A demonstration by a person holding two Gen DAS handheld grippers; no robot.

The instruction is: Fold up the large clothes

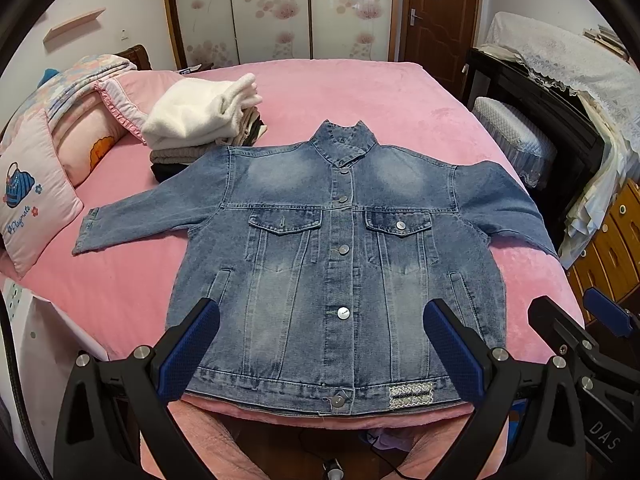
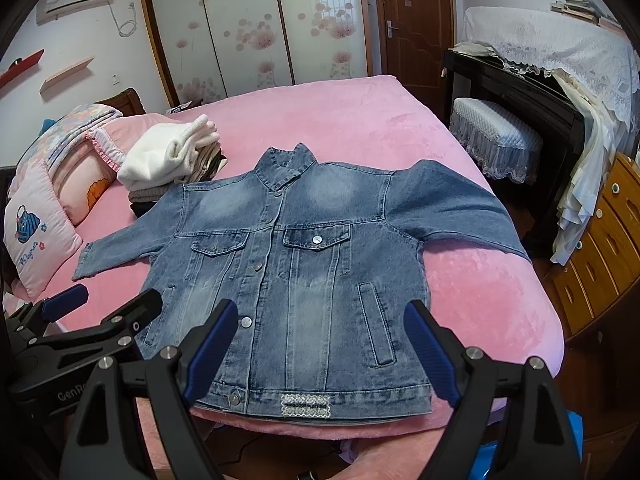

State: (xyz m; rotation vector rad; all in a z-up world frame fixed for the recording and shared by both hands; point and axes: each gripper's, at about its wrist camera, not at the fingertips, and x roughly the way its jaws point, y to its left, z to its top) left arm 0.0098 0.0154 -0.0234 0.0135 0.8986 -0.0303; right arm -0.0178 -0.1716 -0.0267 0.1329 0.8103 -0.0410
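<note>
The jacket [image 1: 340, 264] lay flat, buttoned, on the pink bed [image 1: 360, 92]. Both the left gripper [image 1: 320, 352] and right gripper [image 2: 320, 354] were spread wide, holding nothing. Best to pinch one sleeve [image 1: 132, 216] and fold it across the chest.

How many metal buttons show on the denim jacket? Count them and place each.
6 buttons: five down the denim jacket placket, collar to hem; one on a chest pocket flap. Others may be hidden.

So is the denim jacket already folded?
No, the denim jacket lies spread flat, front up, on the pink bed, both sleeves stretched out sideways.
</note>
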